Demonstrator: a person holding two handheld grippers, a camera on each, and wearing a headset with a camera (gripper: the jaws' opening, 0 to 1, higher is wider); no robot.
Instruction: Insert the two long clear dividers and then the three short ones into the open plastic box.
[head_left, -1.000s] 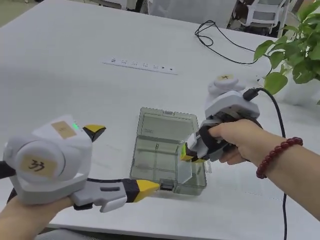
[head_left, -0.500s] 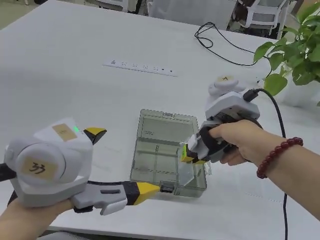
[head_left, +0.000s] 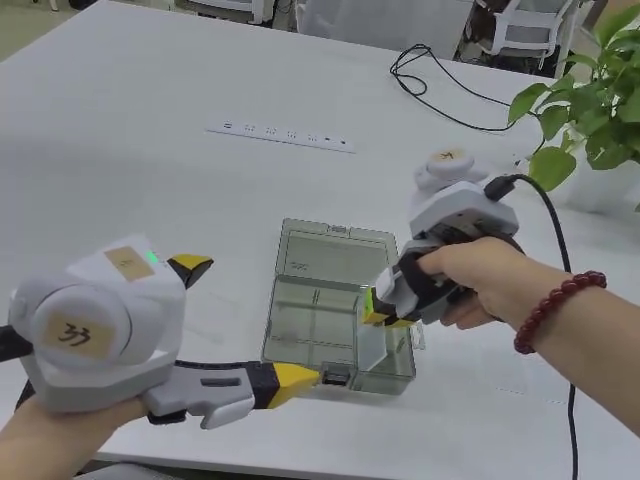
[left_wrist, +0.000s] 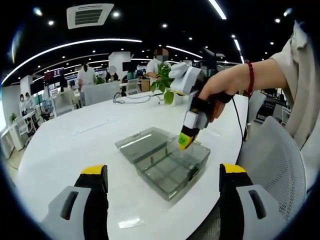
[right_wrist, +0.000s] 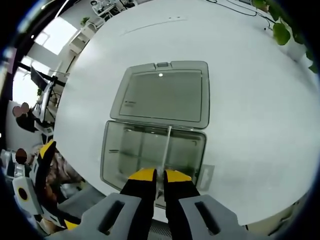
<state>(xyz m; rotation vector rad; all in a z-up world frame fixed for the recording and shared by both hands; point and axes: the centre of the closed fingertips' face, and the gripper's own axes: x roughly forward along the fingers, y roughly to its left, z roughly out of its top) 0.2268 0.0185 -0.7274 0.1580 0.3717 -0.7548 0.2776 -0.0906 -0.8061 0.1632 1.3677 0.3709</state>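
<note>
The open clear plastic box (head_left: 300, 335) lies near the table's front edge, its lid (head_left: 335, 250) flat behind it. My right gripper (head_left: 378, 312) hovers over the box's right part, shut on a clear divider (head_left: 372, 345) that hangs edge-down into the box. In the right gripper view the divider (right_wrist: 165, 142) runs as a thin line from the shut gripper (right_wrist: 159, 174) across the box (right_wrist: 125, 150). My left gripper (head_left: 245, 320) stands open just left of the box, nothing between its fingers. In the left gripper view the box (left_wrist: 150, 150) lies ahead of that gripper (left_wrist: 162, 170).
Another clear piece (head_left: 416, 338) lies on the table against the box's right side. A white power strip (head_left: 280, 133) lies further back, a black cable (head_left: 440, 90) at the far right, and a potted plant (head_left: 585, 100) at the right edge. Chairs stand behind the table.
Nothing has visibly moved apart from a small shift of the camera. The right gripper still holds the divider over the box's right part.
</note>
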